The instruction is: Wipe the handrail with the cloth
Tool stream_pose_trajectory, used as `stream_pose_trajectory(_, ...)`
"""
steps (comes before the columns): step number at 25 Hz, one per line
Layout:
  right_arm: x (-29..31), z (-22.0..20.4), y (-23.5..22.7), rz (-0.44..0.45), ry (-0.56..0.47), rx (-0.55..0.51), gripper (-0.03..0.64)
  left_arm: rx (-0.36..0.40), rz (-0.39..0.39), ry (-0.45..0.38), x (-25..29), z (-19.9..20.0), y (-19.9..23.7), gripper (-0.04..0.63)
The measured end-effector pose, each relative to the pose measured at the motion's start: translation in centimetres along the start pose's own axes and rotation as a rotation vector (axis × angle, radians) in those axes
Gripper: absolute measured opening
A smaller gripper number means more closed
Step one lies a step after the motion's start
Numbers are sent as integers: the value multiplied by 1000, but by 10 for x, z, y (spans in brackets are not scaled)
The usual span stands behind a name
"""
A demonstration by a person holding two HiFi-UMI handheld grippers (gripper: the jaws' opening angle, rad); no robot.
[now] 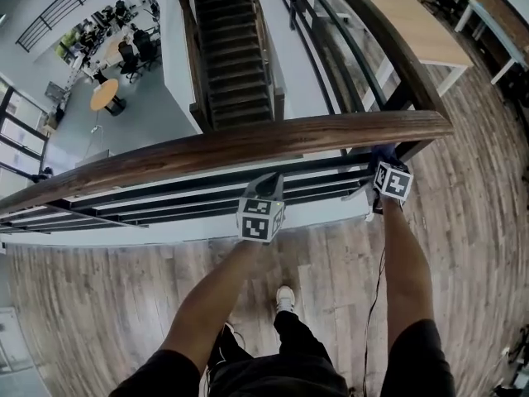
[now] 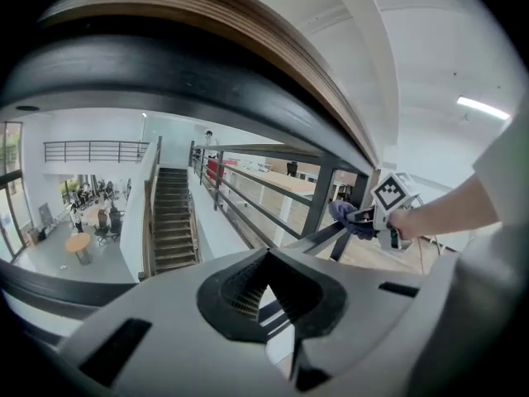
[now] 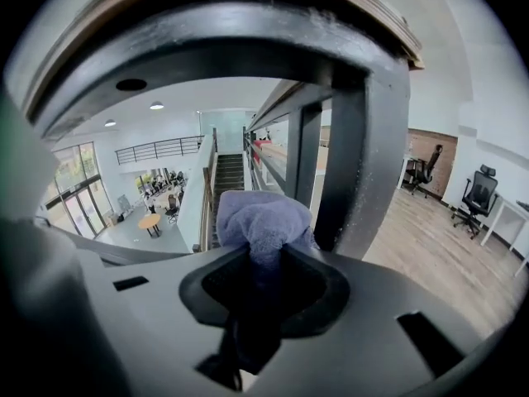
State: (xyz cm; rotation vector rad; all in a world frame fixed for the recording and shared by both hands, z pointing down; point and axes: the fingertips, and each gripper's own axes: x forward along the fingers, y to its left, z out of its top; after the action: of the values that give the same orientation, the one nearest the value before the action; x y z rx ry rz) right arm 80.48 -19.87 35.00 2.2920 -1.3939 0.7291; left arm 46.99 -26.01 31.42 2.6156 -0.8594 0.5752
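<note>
You are gripping the purple terry cloth (image 3: 263, 220) in the right tongs (image 3: 259, 261) below the brown wooden handrail (image 1: 248, 144), left tongs (image 2: 279, 308) clenched empty.

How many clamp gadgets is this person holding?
2. The left hand-held gripper below the middle of the handrail; the right hand-held gripper near its end, clamping the cloth.

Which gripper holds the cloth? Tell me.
The right gripper: its jaws are clamped on the purple cloth. The left gripper has nothing between its jaws.
</note>
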Motion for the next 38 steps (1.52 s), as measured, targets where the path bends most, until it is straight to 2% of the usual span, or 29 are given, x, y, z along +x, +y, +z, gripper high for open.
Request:
stream_pose_trajectory(3, -16, 5, 18, 30, -80, 48, 92, -11, 19, -19, -18, -5, 22, -3)
stream_pose_trajectory(6, -39, -2, 73, 104, -159, -5, 92, -20, 49, -37, -43, -21, 52, -3)
stream_pose_trajectory(8, -56, -16, 124, 165, -186, -23, 92, -31, 73, -49, -64, -35, 76, -3)
stream_pose_trajectory(11, -85, -44, 207, 252, -194, 18, 92, -107, 118, -91, -109, -57, 123, -3)
stream_pose_trajectory(15, -117, -84, 336, 373, -196, 2, 92, -166, 234, -148, -176, -102, 220, -3)
stream_pose_trajectory(17, -128, -106, 402, 424, -210, -36, 92, -236, 262, -169, -207, -132, 269, -3)
stream_pose_trajectory(19, -131, -131, 471, 472, -225, -64, 92, -268, 290, -196, -236, -163, 315, -3)
stream_pose_trajectory(23, -126, -180, 619, 577, -238, -115, 92, -229, 363, -243, -290, -217, 412, -3)
stream_pose_trajectory(26, -124, -202, 723, 638, -239, -125, 92, -167, 407, -252, -328, -242, 482, -3)
stream_pose_trajectory(32, -134, -227, 917, 745, -219, -148, 92, -117, 519, -299, -408, -267, 608, -3)
stream_pose_trajectory(38, -142, -233, 1081, 832, -234, -192, 92, -121, 602, -319, -460, -301, 700, -3)
